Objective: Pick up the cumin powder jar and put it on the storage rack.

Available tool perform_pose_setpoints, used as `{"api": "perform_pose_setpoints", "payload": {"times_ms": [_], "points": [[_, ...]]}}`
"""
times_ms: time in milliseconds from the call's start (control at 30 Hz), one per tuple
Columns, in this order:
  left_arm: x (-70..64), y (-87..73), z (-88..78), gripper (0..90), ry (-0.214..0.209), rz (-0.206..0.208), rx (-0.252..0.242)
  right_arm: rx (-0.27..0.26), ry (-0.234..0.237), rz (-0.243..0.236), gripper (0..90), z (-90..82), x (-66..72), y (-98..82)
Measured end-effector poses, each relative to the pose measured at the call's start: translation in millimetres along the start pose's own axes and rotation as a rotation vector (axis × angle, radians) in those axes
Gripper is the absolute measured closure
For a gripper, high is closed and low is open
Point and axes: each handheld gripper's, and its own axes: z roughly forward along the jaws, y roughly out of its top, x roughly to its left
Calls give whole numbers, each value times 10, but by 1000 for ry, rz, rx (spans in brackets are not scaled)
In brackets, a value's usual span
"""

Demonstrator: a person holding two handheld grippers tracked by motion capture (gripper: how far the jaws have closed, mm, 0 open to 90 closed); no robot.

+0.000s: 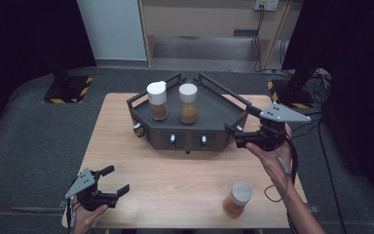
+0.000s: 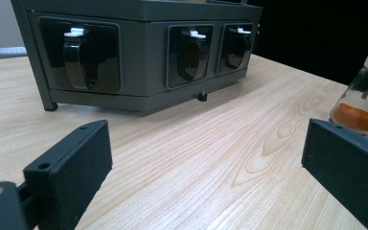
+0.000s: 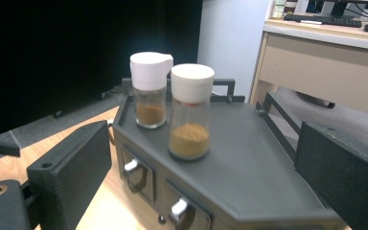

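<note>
Wooden worktop [image 1: 175, 180] carries a dark grey rack [image 1: 214, 114] with two spice jars [image 1: 188, 103] upright on top. Right hand-held gripper [image 1: 233, 132], jaws spread and empty, hovers at the rack's right corner. Left hand-held gripper [image 1: 114, 180] rests released near the front-left edge. A third jar [image 1: 237, 199] stands front-right.
</note>
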Motion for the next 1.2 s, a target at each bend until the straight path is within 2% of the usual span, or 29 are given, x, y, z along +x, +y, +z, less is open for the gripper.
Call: {"api": "perform_pose_setpoints", "payload": {"times_ms": [267,533,667,800,1033,1200], "points": [[1,1,3,23,-2,-1,2,-6,-8,-6,57,-337,-42,-337],[1,3,10,22,-4,-1,5,9,-28,42,59,-545,-96,-668],[3,11,17,22,-7,1,12,8,-41,52,61,-634,-117,-816],[8,5,17,22,-13,0,8,-3,-67,40,63,-706,-103,-968],[7,6,16,21,-15,2,8,23,-90,54,64,-774,-102,-1227],[10,5,22,22,-17,4,8,20,-97,63,65,-849,-120,-1412]]}}
